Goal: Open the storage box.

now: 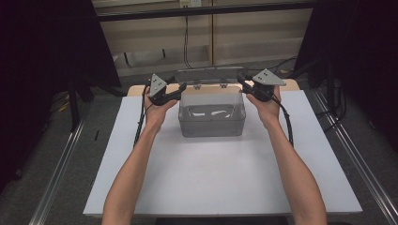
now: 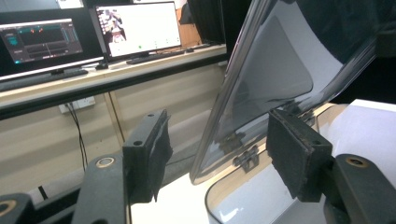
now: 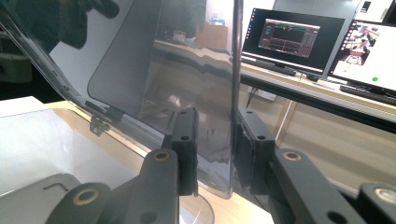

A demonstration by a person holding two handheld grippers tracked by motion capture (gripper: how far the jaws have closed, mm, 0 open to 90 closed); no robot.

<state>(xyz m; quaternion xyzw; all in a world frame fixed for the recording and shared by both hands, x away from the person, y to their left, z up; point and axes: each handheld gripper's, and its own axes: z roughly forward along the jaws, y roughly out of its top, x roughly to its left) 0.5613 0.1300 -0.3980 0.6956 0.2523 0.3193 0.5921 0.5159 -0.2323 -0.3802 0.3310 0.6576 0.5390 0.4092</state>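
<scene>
A clear plastic box (image 1: 211, 129) stands at the back middle of a white board (image 1: 211, 183). Its hinged lid (image 1: 209, 75) is raised and leans back. My left gripper (image 1: 182, 87) is at the lid's left edge, my right gripper (image 1: 241, 80) at its right edge. In the left gripper view the left gripper (image 2: 219, 149) is open wide, with the lid (image 2: 271, 70) edge between the jaws and touching neither pad. In the right gripper view the right gripper (image 3: 217, 149) is shut on the lid (image 3: 140, 70) near its lower corner, just above the box rim.
The board leaves free room in front of the box and on both sides. Metal rails (image 1: 61, 173) run along the table's left and right. A shelf with monitors (image 2: 135, 30) and cables lies beyond the table; black curtains hang at both sides.
</scene>
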